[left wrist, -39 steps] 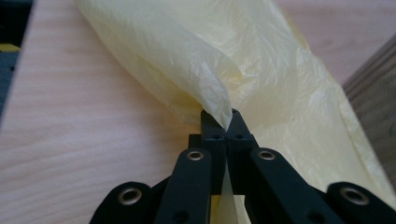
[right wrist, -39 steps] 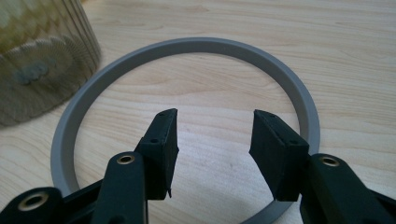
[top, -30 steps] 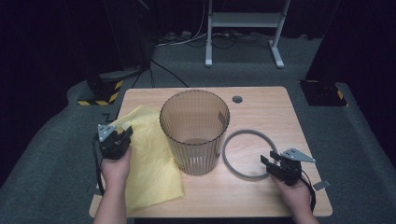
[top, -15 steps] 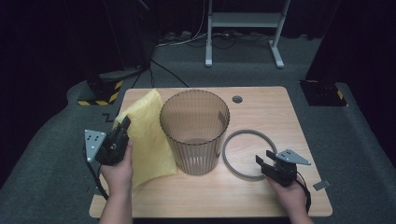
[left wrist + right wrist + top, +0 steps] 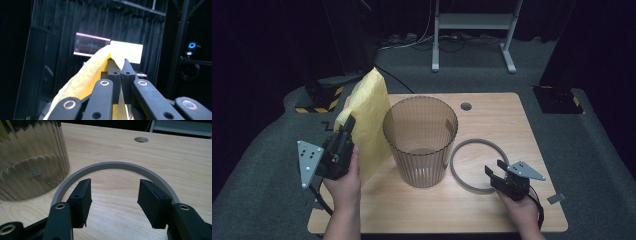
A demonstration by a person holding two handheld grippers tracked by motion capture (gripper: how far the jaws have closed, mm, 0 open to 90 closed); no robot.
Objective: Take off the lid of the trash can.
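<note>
My left gripper is shut on a thin yellow bag and holds it up off the table, left of the ribbed clear-brown bin. In the left gripper view the closed gripper pinches the yellow bag, which drapes down to the left. The bin stands upright mid-table. A grey ring lies flat to its right. My right gripper sits low at the near side of the grey ring. Its jaws have just been opening, with only bare wood between them.
The wooden table has a cable hole at the back. A white stand is on the floor behind. Black-and-yellow tape marks the floor at the left. The bin is close on the left in the right gripper view.
The left gripper has risen and drawn left, lifting the yellow bag from flat on the table to hanging upright beside the bin. The right gripper's jaws have spread a little wider.
</note>
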